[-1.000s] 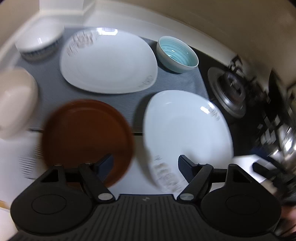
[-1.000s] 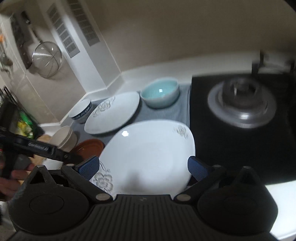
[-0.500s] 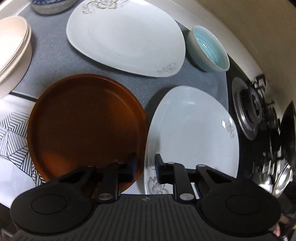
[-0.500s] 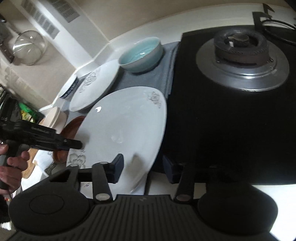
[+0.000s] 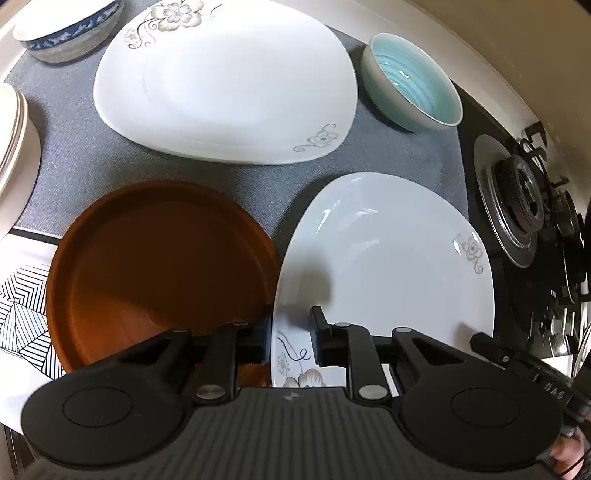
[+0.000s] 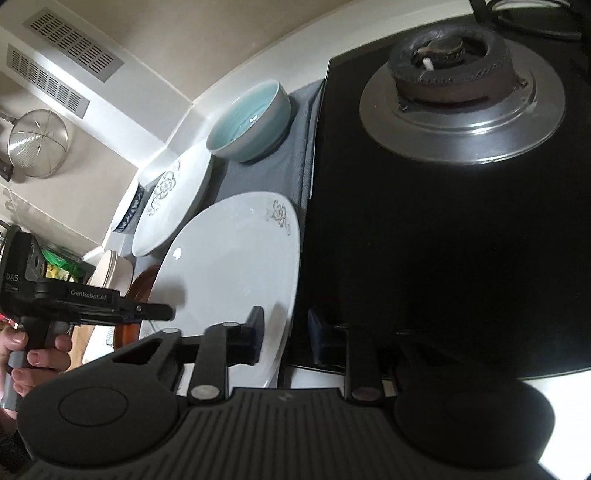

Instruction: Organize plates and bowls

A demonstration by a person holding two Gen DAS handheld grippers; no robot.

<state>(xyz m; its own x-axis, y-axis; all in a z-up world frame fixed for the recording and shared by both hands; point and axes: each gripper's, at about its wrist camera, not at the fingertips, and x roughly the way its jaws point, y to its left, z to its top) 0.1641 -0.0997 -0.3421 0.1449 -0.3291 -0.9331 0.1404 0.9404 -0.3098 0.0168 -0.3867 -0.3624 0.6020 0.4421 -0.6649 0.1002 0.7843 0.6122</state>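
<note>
Near white plate [image 5: 388, 266] on grey mat [image 5: 74, 158], right edge beside stove top [image 6: 443, 240]. Both grippers straddling its near rim.

Left gripper [image 5: 290, 339]: fingers narrowed across plate's left rim, one on top surface, the other outside the rim next to brown plate [image 5: 155, 266]. Small gap visible on either side of rim; pinching, but firm contact not confirmed.

Right gripper [image 6: 283, 334]: one finger over plate surface, the other on the stove side, rim between. Gap visible here too; looks closing rather than clamped.

Second white plate [image 5: 225, 81] farther back on mat. Turquoise bowl [image 5: 413, 81] behind, near stove. Blue-rimmed bowl [image 5: 70, 29] at far left corner. Cream bowls [image 5: 14, 136] stacked at left edge.

Risks, judged from layout:
- Glazed rim thin and slick; slip likely if lifted before both grips seat fully.
- Uneven lift between two grippers could tilt plate and slide it onto stove top or brown plate.
- Left outer finger close to brown plate's rim; could nudge or catch it on closing.
- Low carry toward second white plate could clip turquoise bowl.
</note>
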